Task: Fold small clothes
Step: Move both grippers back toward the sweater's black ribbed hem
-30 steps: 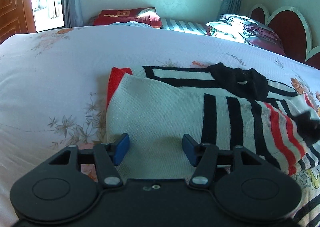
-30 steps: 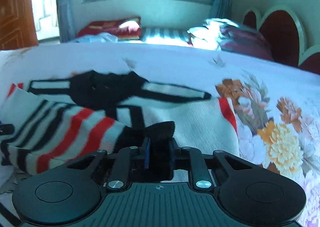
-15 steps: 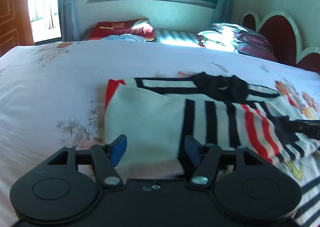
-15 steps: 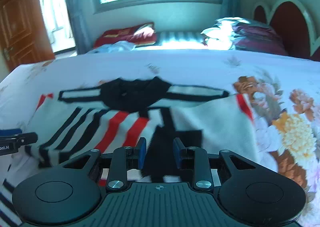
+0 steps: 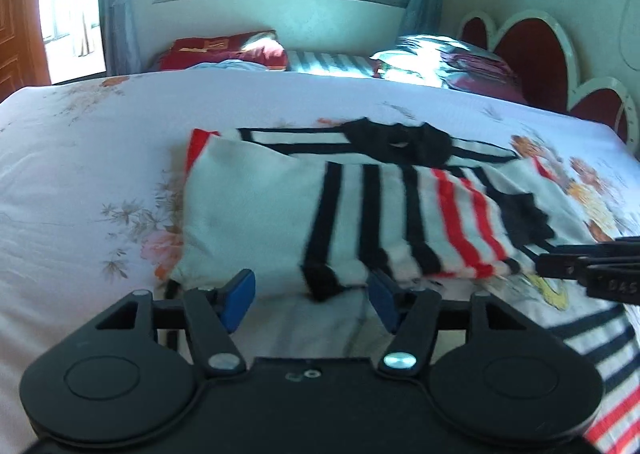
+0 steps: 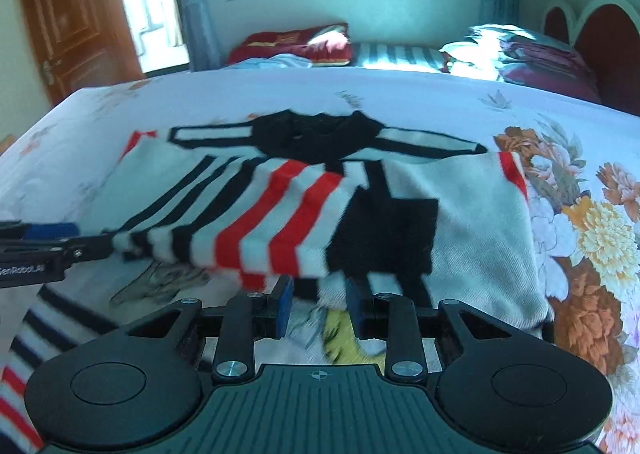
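Observation:
A small white sweater (image 5: 256, 206) with black and red stripes and a black collar (image 5: 400, 140) lies on the bed. A striped sleeve (image 6: 256, 230) is folded across its body. My left gripper (image 5: 310, 294) is open, its blue pads just short of the sweater's near edge, holding nothing. My right gripper (image 6: 319, 304) is open, at the folded sleeve's black cuff (image 6: 384, 238), with nothing between the pads. Each gripper shows at the edge of the other's view: the right one in the left wrist view (image 5: 592, 266), the left one in the right wrist view (image 6: 44, 250).
The floral bedsheet (image 5: 80, 158) spreads to the left and far side. Red and dark pillows (image 5: 224, 50) and folded bedding (image 5: 472, 66) lie at the far edge by the headboard (image 5: 532, 54). A wooden door (image 6: 72, 22) stands far left.
My right gripper has opened and let go of the black cuff, and the sleeve now lies across the sweater. Both grippers have pulled back toward me.

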{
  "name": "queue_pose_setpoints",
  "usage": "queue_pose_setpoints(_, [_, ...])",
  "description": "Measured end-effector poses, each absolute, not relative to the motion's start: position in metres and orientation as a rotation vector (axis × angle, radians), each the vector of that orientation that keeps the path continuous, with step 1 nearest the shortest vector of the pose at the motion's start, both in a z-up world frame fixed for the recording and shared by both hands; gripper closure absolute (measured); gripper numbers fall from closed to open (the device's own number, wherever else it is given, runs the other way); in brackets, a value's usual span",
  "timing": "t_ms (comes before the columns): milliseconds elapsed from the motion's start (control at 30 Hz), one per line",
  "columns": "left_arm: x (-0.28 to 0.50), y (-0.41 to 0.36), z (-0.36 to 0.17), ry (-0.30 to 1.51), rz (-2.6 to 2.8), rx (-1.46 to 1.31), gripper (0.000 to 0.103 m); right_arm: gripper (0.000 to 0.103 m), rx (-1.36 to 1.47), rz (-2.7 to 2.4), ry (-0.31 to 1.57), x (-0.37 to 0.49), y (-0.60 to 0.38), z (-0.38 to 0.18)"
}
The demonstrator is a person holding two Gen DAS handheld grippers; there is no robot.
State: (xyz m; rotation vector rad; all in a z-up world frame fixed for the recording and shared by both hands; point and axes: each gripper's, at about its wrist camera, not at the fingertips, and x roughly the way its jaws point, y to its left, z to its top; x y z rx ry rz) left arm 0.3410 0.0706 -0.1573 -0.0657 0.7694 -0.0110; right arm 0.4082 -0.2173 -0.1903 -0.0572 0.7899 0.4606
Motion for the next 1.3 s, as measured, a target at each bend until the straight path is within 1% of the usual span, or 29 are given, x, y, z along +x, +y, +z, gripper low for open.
queue_pose_setpoints(233, [0.315, 0.027, -0.174, 0.839, -0.068, -0.066, 0.042, 0.073, -0.072, 0.572, 0.839, 0.373, -0.201, -0.204])
queue_pose_setpoints(333, [0.303, 0.016, -0.187, 0.877, -0.063, -0.016, 0.041, 0.073, -0.093, 0.617, 0.873, 0.361, -0.202, -0.214])
queue_pose_setpoints(467, [0.278, 0.025, -0.195, 0.865, -0.017, 0.059, 0.033, 0.074, -0.218, 0.606, 0.821, 0.341, -0.215, -0.224])
queue_pose_setpoints(533, [0.268, 0.034, -0.194, 0.870, 0.006, 0.051, 0.033, 0.074, -0.250, 0.559, 0.796, 0.335, -0.228, -0.227])
queue_pose_setpoints(667, [0.248, 0.044, -0.189, 0.885, 0.045, 0.045, 0.033, 0.074, -0.194, 0.510, 0.811, 0.331, -0.257, -0.227])
queue_pose_setpoints(700, [0.245, 0.044, -0.187, 0.892, 0.055, 0.039, 0.034, 0.073, -0.179, 0.505, 0.816, 0.329, -0.261, -0.225])
queue_pose_setpoints(767, [0.240, 0.040, -0.181, 0.898, 0.057, 0.025, 0.039, 0.073, -0.135, 0.509, 0.825, 0.323, -0.265, -0.219])
queue_pose_setpoints(900, [0.231, 0.028, -0.174, 0.901, 0.005, -0.016, 0.039, 0.073, -0.049, 0.535, 0.825, 0.301, -0.259, -0.207])
queue_pose_setpoints(1133, [0.217, 0.020, -0.186, 0.915, -0.026, 0.002, 0.033, 0.073, -0.114, 0.499, 0.840, 0.257, -0.229, -0.216])
queue_pose_setpoints(1300, [0.199, 0.029, -0.187, 0.904, -0.035, 0.010, 0.031, 0.073, -0.156, 0.391, 0.837, 0.241, -0.241, -0.224])
